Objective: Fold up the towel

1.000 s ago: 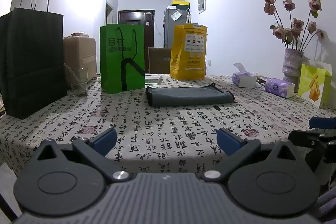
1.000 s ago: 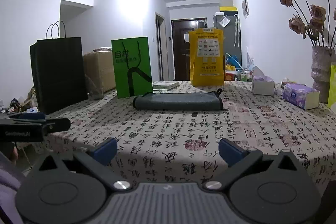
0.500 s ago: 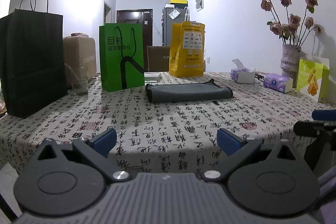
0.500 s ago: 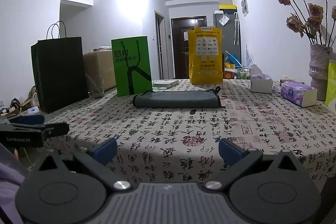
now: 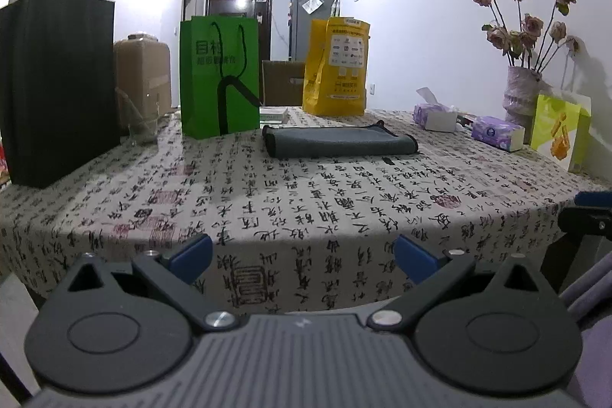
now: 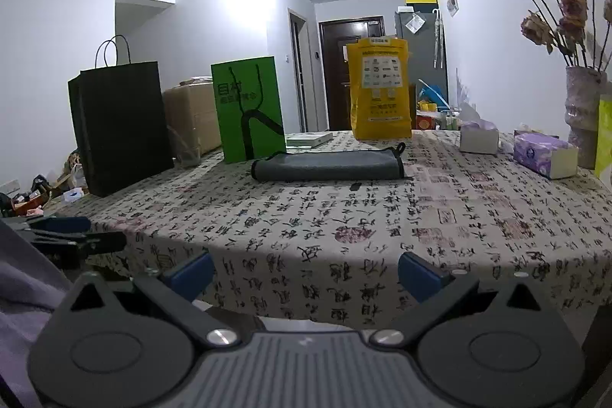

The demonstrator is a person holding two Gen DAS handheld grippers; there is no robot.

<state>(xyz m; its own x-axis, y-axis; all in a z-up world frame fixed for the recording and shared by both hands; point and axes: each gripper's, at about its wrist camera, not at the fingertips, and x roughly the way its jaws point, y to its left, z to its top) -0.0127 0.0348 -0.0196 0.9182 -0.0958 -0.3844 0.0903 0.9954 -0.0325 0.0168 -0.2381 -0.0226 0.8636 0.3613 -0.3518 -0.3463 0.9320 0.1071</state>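
Both claws spread wide, holding nothing, at the table's near edge.
The grey towel (apparently folded) lies well ahead of the left gripper and right gripper.

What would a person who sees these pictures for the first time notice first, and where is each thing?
The eye goes first to the tablecloth printed with black calligraphy, and to the grey towel lying folded near its middle. Behind the towel stand a green bag and a yellow bag, with a tall black bag at the far left. At the bottom of each view, the left gripper and right gripper are open and hold nothing.
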